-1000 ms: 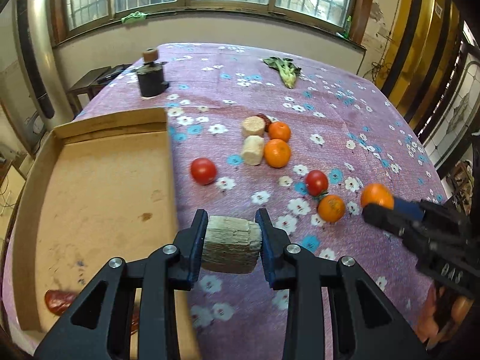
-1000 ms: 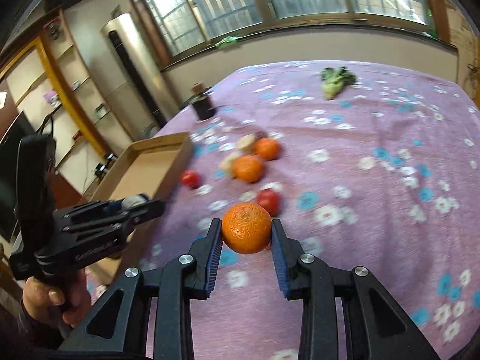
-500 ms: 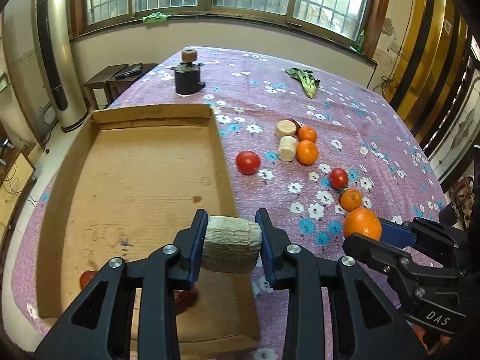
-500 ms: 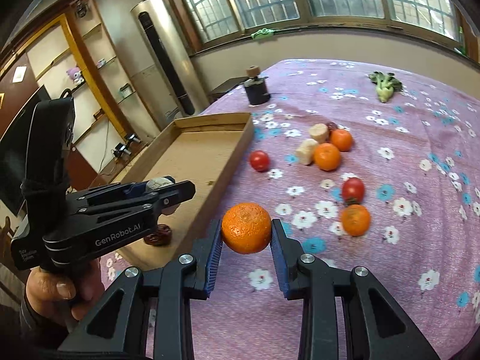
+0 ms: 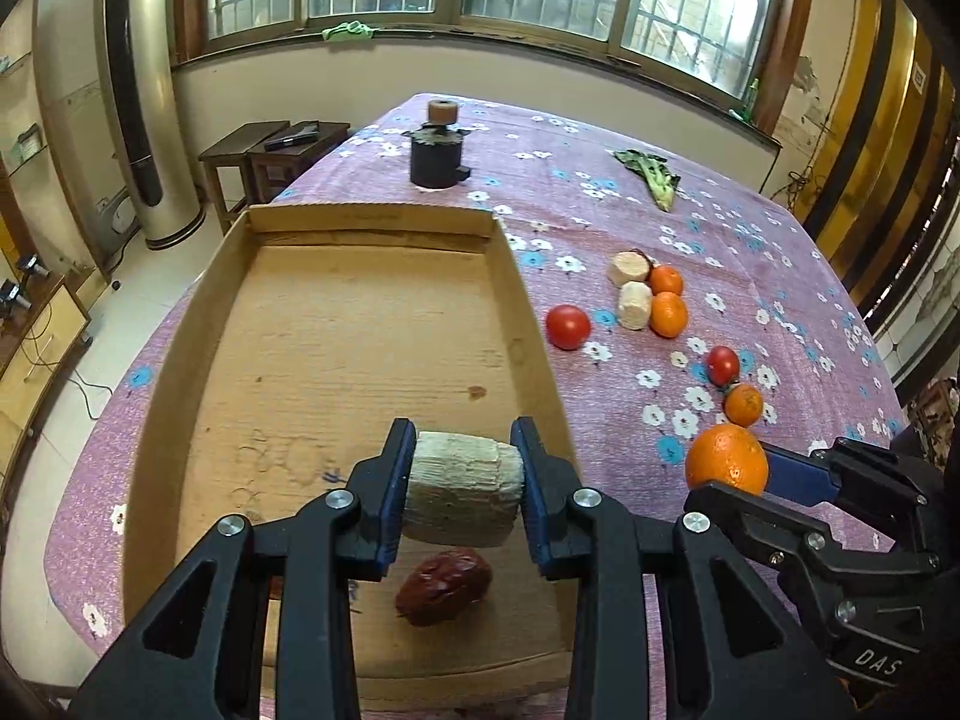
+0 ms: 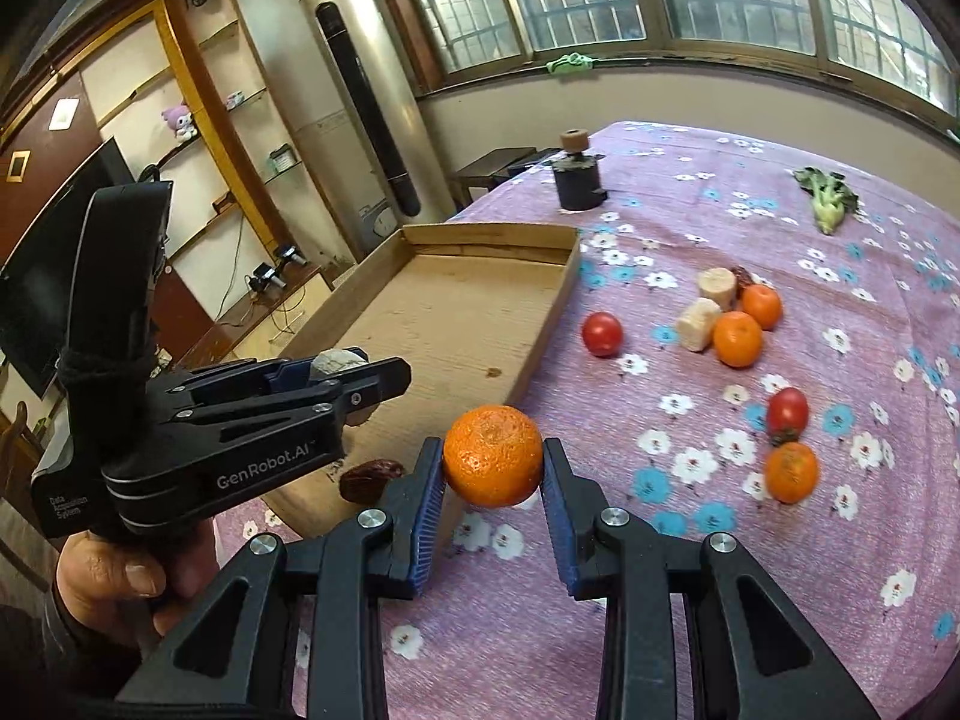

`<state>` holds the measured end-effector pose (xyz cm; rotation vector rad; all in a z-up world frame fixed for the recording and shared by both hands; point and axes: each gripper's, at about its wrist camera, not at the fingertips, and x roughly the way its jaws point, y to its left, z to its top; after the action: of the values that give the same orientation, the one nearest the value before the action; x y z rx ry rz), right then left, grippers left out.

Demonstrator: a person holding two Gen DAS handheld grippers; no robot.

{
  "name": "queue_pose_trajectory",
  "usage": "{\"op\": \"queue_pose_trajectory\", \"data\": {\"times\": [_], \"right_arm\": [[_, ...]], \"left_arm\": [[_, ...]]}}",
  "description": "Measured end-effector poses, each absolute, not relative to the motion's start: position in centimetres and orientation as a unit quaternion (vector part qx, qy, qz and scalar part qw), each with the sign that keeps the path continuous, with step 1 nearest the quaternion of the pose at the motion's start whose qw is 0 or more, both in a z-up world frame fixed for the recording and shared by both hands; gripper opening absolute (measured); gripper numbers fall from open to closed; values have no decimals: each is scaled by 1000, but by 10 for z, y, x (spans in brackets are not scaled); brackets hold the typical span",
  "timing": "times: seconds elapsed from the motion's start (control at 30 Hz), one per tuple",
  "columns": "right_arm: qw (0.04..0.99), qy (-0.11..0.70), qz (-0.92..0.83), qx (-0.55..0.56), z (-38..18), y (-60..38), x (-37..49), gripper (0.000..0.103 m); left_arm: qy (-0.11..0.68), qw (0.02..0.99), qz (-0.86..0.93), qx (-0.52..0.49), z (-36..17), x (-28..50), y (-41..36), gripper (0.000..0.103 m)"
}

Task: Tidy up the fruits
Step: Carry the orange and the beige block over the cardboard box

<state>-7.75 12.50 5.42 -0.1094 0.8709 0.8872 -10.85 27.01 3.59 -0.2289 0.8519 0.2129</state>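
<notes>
1. Left wrist view: the left gripper (image 5: pixel 462 495) is clenched on a pale cylinder chunk (image 5: pixel 461 495), rough and fibrous on its side and cut flat at both ends. The blue ribbed pads press on those flat ends, probably because they give a steadier hold than the curved side.
2. The chunk hangs over the near end of a shallow cardboard tray (image 5: pixel 360 228), which lies along the left edge of the table (image 5: pixel 750 222). The tray looks like the collecting place, so this carry reads as a delivery.
3. A wrinkled, glossy dark red date (image 5: pixel 445 585) lies on the tray floor near its near edge, directly below the chunk.
4. Right wrist view: the right gripper (image 6: pixel 493 462) grasps a round mandarin (image 6: pixel 493 456) with dimpled peel, pinched across its widest part so it cannot roll out. It hangs over the floral purple cloth just beside the tray's right wall, near the near right corner.
5. Waiting in the middle of the table: smooth tomatoes (image 6: pixel 602 333), more mandarins (image 6: pixel 738 339) and two pale chunks (image 6: pixel 699 324). A leafy green stalk (image 6: pixel 828 201) lies toward the far edge, and a dark jar (image 6: pixel 577 180) with a cork-like top stands beyond the tray's far end.
</notes>
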Motion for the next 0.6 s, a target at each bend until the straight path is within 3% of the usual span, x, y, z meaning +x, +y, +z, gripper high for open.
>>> {"op": "queue_pose_trajectory", "data": {"times": [0.6], "right_arm": [[781,426,450,-82,32,203,-73,32]], "left_arm": [[432,876,149,-154,15,-107,346,30]]}}
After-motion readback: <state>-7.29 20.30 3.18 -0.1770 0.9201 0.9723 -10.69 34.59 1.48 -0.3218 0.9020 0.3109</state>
